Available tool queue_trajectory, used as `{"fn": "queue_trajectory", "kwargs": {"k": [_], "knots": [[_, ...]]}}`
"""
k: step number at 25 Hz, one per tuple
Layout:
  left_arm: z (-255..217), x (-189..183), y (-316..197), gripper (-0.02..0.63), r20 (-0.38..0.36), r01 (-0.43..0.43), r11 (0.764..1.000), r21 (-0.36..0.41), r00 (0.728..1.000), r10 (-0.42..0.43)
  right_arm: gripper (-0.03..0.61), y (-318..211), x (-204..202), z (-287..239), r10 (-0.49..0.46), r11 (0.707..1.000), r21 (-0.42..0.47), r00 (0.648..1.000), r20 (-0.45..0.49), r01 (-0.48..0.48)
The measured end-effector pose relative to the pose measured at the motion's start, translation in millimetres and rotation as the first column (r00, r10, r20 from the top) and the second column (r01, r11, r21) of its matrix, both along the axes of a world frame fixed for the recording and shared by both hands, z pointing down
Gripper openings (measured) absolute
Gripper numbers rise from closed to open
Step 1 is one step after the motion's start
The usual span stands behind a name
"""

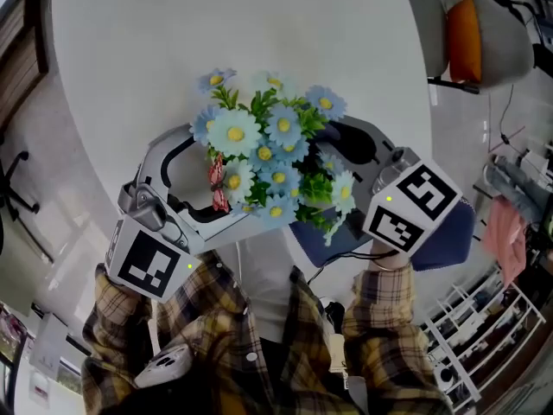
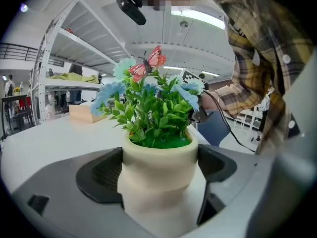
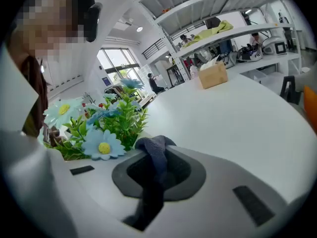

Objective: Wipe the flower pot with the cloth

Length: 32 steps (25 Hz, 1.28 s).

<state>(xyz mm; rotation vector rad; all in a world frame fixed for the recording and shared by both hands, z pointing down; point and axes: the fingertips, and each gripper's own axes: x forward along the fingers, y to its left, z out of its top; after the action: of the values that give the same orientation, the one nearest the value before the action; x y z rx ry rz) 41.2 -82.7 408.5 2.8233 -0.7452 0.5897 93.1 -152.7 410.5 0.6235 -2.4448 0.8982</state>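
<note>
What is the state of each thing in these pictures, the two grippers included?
flower pot: upright, clamped on both sides between the left gripper's jaws.
left gripper: shut on the flower pot.
cloth: dark blue, bunched, pinched in the right gripper, close to the flowers.
right gripper: shut on the cloth.

White round counter (image 1: 259, 41). Flower pot (image 1: 268, 158) shows only as blue daisies from above, its body hidden. Left gripper (image 1: 207, 219) and right gripper (image 1: 354, 145) flank it, fingers lost under blooms. Plaid sleeves (image 1: 112, 327) below. Orange cushion (image 1: 462, 24) top right.
</note>
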Motion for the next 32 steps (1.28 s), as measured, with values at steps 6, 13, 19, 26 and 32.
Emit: {"fn": "queue_trajectory", "kwargs": {"k": [6, 13, 19, 26, 32], "knots": [[-4, -3, 0, 0.477, 0.012, -0.083, 0.997, 0.008, 0.997, 0.083, 0.015, -1, -17, 1, -0.193, 0.977, -0.068, 0.977, 0.094, 0.200], [-5, -6, -2, 0.477, 0.017, -0.181, 0.983, 0.001, 0.983, 0.181, 0.015, -14, -37, -2, -0.333, 0.940, -0.042, 0.939, 0.082, 0.337], [3, -6, 3, 0.477, -0.015, -0.273, 0.962, -0.016, 0.962, 0.273, 0.015, -21, -52, 2, -0.407, 0.913, 0.000, 0.911, 0.068, 0.408], [10, 9, 7, 0.477, 0.006, -0.412, 0.911, -0.017, 0.911, 0.412, 0.015, -18, -39, 9, -0.435, 0.900, 0.000, 0.899, 0.049, 0.435], [0, 0, 2, 0.477, -0.007, -0.182, 0.983, 0.006, 0.983, 0.182, 0.015, -20, -31, 0, -0.348, 0.937, -0.002, 0.936, 0.045, 0.349]]}}
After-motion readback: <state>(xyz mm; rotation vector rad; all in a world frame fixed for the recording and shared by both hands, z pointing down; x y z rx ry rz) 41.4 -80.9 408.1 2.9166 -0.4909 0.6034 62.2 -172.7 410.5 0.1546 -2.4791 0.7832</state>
